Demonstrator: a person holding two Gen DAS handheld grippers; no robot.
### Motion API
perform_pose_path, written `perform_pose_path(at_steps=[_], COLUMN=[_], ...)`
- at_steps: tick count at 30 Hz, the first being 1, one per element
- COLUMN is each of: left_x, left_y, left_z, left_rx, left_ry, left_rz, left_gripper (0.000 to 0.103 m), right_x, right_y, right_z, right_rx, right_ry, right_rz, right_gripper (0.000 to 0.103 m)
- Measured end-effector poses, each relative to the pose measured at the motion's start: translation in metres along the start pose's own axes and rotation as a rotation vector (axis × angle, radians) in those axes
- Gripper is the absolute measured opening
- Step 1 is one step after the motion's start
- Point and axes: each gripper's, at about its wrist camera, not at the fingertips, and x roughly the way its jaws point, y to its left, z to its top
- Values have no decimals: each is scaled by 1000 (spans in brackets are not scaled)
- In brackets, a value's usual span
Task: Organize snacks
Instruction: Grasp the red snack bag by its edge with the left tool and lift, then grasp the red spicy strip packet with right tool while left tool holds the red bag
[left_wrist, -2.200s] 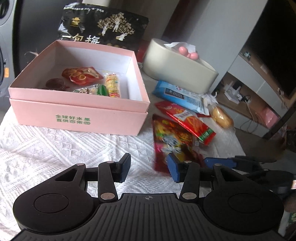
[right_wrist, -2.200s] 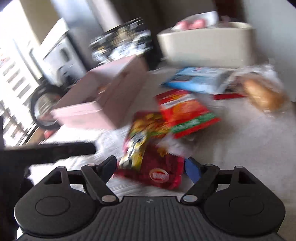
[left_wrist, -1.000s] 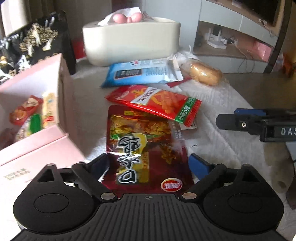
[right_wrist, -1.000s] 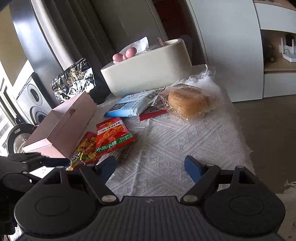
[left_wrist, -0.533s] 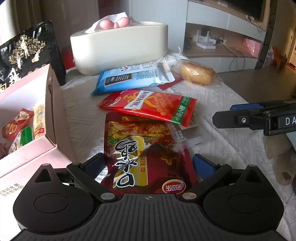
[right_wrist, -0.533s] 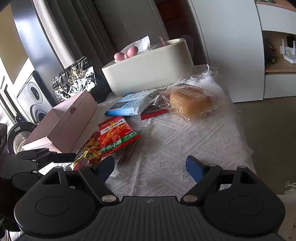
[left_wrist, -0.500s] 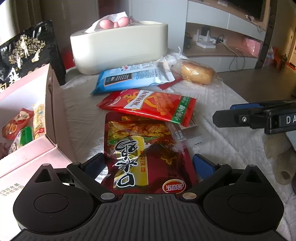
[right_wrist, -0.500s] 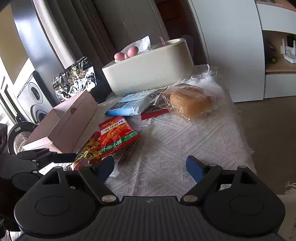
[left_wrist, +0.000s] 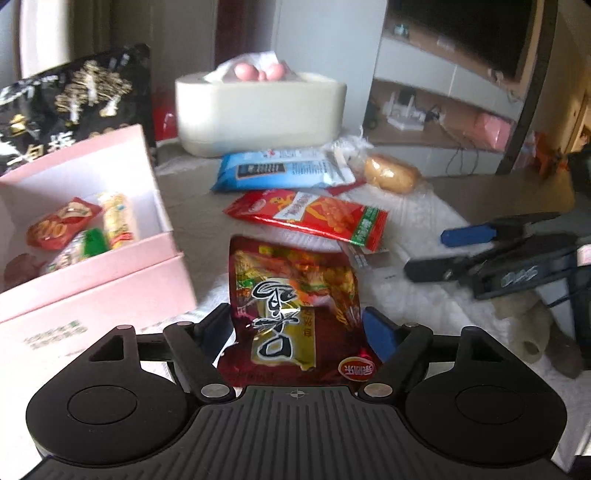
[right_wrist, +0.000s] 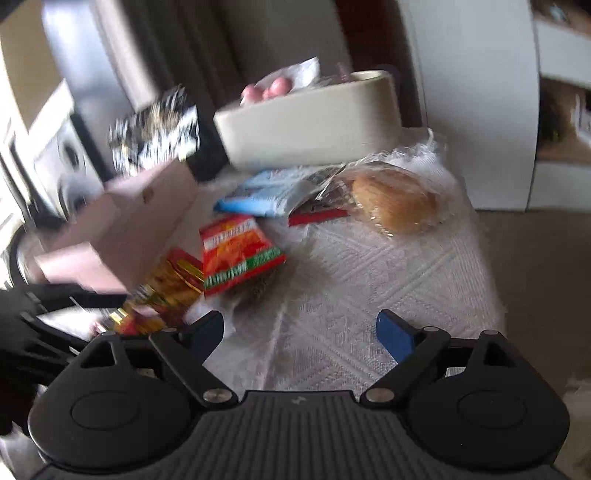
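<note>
Open stretch of white-clothed worktop (right_wrist: 369, 280) ahead of the right claw (right_wrist: 301, 334), bare from the claw tips out to the wrapped bun (right_wrist: 395, 203). Blocked on the far side by the cream tub (right_wrist: 310, 122), with the blue packet (right_wrist: 266, 192) lying just before it. Walled off to the left by the pink box (left_wrist: 110, 273). Narrow bare lane between that box and the red snack packet (left_wrist: 310, 218). Crowded between the left claw (left_wrist: 297, 326) tips by the dark red pouch (left_wrist: 295, 295). Hemmed on its right by the other claw (left_wrist: 461, 251), near but apart.
</note>
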Motion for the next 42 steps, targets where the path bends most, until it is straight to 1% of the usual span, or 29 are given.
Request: perform_pose_path(at_steps=[3,4,5,6,7,8,9,11,13,15,16,19,20,21,23,25,26,27,29,30,31,32,33,34,35,37,39,40,42], left_x=[-26,-35,-43,-50,-57,-61,-65,-70,-72,-73,-74,-74,-73,-72,-66,-57,-55,-54,-48,-45,-43,-40,-37,-34,-30,-23,-18,-16,-18], left_y=[10,14,19,24,29,35,39,45,46,42,40,40,40,37,26,13,7,0,-14,-21,-30,-36,-43,-47,-51,-55,-58,-58,-55], left_z=[-7,-10,-13,-17,-21,-25,-28,-34,-39,-40,-40,-40,-39,-39,-37,-35,-33,-31,-26,-25,-24,-23,-23,-23,-23,-21,-19,-17,-14], left_rx=[-44,-63,-84,-109,-137,-167,-187,-216,-218,-186,-178,-181,-188,-183,-144,-104,-86,-60,-10,21,57,88,114,127,136,132,120,117,79], left_ry=[-52,-68,-80,-88,-99,-97,-99,-113,-100,-86,-89,-92,-91,-87,-58,-8,-7,-7,25,38,55,70,86,103,116,145,161,164,156], left_rz=[-10,-13,-13,-28,-27,-29,-19,-23,-29,-41,-45,-91,-97,-89,-43,11,29,47,83,100,113,121,126,126,125,118,117,122,122], left_gripper=[80,80,79,70,40,31,16,16,16,16,16,17,17,17,18,18,18,21,29,36,47,53,65,75,80,95,98,98,98], right_x=[3,1,-4,-10,-15,-19,-20,-13,4,24,32,41,38,36,32,28,25,22,17,15,13,12,10,9,8,4,0,-1,-2], right_y=[16,20,25,29,34,39,43,50,54,55,55,59,63,69,78,80,76,72,64,60,57,53,49,45,41,33,30,28,22], right_z=[2,4,5,7,12,18,26,45,65,82,87,85,79,71,56,46,44,42,37,34,30,26,22,17,13,3,-3,-3,-3], right_rx=[-109,-140,-164,-180,-200,-221,-241,-270,-288,-277,-262,-197,-195,-210,-263,-277,-261,-237,-207,-202,-196,-188,-180,-168,-155,-133,-121,-108,-73], right_ry=[62,73,52,20,-15,-45,-69,-89,-87,-46,-17,39,42,45,41,46,50,55,59,57,55,54,54,52,52,34,5,-4,-17], right_rz=[-43,-50,-40,-31,-24,-22,-21,-37,-37,-41,-26,44,71,81,44,6,1,0,-11,-21,-33,-39,-42,-42,-38,-22,-13,-5,12], right_gripper=[90,89,88,88,88,88,88,88,88,88,88,86,81,78,62,56,56,56,56,56,56,56,56,56,56,57,57,57,57])
